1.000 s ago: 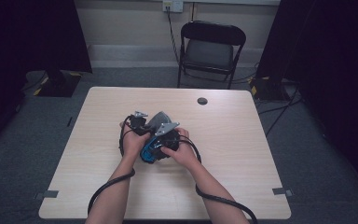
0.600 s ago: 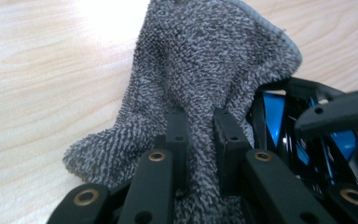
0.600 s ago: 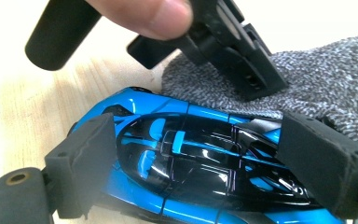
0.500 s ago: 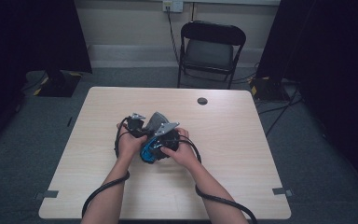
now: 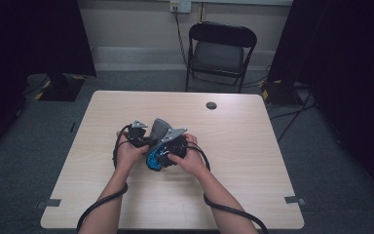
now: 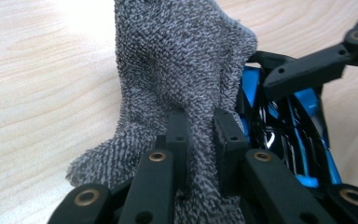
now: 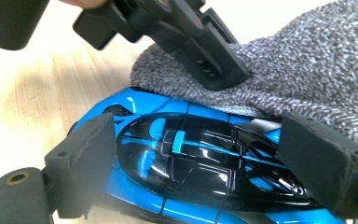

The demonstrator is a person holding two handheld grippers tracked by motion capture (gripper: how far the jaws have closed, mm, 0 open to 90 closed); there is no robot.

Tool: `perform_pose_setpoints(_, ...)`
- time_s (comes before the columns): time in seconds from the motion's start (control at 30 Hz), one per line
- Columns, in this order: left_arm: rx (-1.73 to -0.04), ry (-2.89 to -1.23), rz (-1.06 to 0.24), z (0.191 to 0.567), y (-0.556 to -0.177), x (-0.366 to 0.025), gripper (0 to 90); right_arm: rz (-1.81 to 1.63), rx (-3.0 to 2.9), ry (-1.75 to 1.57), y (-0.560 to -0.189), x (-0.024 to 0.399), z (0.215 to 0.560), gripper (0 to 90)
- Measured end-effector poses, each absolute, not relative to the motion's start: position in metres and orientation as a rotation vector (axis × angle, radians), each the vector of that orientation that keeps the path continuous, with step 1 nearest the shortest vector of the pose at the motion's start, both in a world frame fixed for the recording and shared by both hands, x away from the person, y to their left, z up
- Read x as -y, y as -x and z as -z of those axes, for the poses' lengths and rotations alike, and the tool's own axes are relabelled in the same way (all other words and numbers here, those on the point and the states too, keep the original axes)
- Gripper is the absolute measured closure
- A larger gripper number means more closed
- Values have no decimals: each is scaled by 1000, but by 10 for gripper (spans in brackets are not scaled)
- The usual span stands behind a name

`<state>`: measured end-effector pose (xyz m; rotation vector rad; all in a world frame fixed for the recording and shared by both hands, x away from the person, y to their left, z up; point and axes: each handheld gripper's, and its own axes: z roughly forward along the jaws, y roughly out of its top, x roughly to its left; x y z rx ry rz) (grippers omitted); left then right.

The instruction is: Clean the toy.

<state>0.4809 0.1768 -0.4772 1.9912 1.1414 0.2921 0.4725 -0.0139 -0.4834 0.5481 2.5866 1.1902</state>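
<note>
One grey cloth (image 6: 177, 60), one blue toy car (image 7: 186, 163), seemingly touching

Your forearms: bare, no sleeves in the high view.
Your left gripper (image 6: 200, 135): matte black jaws, link bars with brass-ringed pivot holes, small screw holes in the pads.
Your right gripper (image 7: 214, 158): black, blocky foam-like pads, one brass-ringed pivot.
Plates: grey, three-cornered, atop both grippers.
Cables: thick, black, one from each gripper.

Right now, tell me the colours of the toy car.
The toy car is bright blue with glossy black panels on its top; the right gripper view shows it best.
</note>
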Motion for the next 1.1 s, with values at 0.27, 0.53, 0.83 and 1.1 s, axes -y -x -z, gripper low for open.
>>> perform_pose_setpoints(0.27, -1141, -2019, -281, 474, -473, -184, 789, -1193, -2585, -544, -472, 13, 484, 114)
perform_pose_setpoints(0.53, -1146, -2017, -258, 474, -462, -196, 789, -1193, -2585, -544, -471, 13, 484, 114)
perform_pose_setpoints(0.83, -1143, -2029, -258, 472, -445, -207, 789, -1188, -2587, -546, -471, 13, 483, 113)
perform_pose_setpoints(1.1, -1149, -2016, -243, 473, -429, -216, 789, -1190, -2586, -544, -471, 13, 484, 113)
